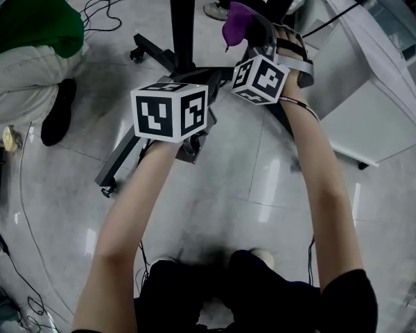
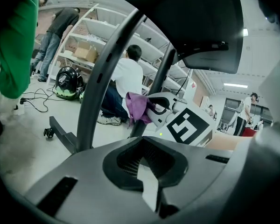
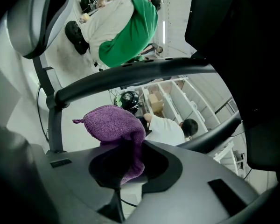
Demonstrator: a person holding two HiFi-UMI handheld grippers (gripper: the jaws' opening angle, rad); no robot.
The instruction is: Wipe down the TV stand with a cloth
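The TV stand is a black post [image 1: 182, 19] on grey legs with casters [image 1: 121, 155], standing on a glossy tiled floor. My right gripper [image 1: 258, 39] is shut on a purple cloth [image 1: 234, 23], held up against the post's right side. In the right gripper view the cloth [image 3: 114, 125] bunches out of the jaws [image 3: 126, 167], with a dark bar of the stand [image 3: 130, 76] arching above it. My left gripper [image 1: 191, 144] hangs lower, over the stand's base. Its jaws [image 2: 147, 176] look shut and hold nothing, with the post [image 2: 102, 87] just ahead.
A person in green and white crouches at the upper left [image 1: 28, 40]. Cables trail over the floor [image 1: 100, 5]. A white cabinet stands at the right [image 1: 374, 96]. Another person's shoe [image 1: 215, 10] is behind the post. Shelving and a helmet [image 2: 67, 80] are farther back.
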